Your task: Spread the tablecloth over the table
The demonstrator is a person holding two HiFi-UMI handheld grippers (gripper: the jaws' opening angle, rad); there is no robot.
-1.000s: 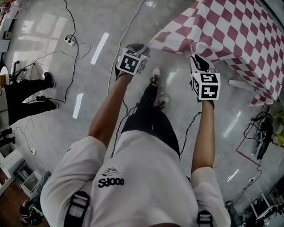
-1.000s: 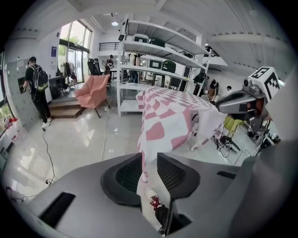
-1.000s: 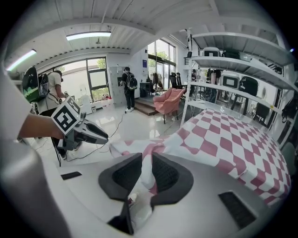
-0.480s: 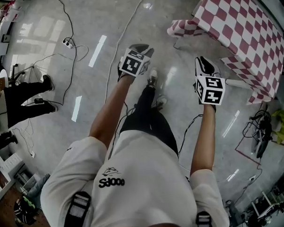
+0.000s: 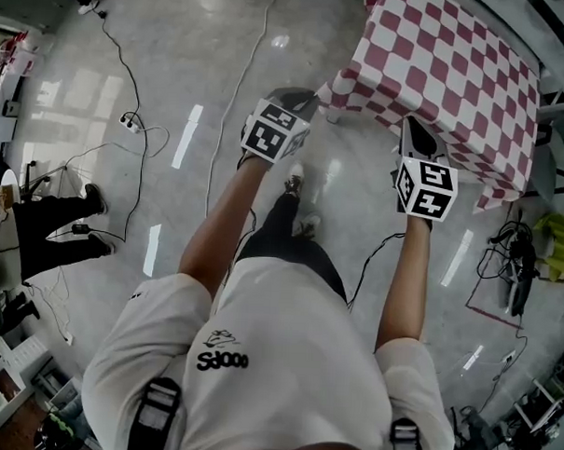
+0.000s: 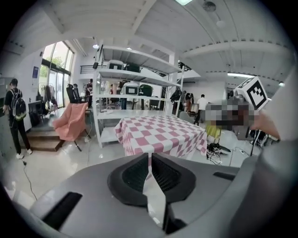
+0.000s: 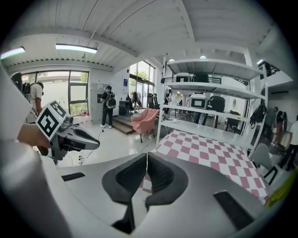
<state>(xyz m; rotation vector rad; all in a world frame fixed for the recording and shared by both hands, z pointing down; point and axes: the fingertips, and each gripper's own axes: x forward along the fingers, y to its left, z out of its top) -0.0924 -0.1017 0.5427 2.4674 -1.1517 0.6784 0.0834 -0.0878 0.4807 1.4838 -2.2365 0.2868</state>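
The red-and-white checked fabric tablecloth (image 5: 438,68) lies over the table at the upper right of the head view. It covers the tabletop and hangs down the sides. Its near corner is bunched into a loose fold that hangs off the table's edge, just beside the tip of the left gripper (image 5: 301,99). In the left gripper view the table stands apart ahead, with the cloth draped down both visible sides.

The left gripper's jaws have just been closing. Their dark ribbed pads now meet at the tips with only a thin slit below them, and nothing is between them. The right gripper (image 5: 415,130) points at the cloth's near edge. Its jaws have also just closed; its own view shows the pads pressed together and empty, with checked cloth visible only beyond them.

Both grippers are held out in front of the person, above the glossy grey stone floor (image 5: 177,75), where thin black cables (image 5: 130,64) trail. Behind the table stand a tall white metal shelf rack (image 6: 135,76) and a pink upholstered armchair (image 6: 70,123).
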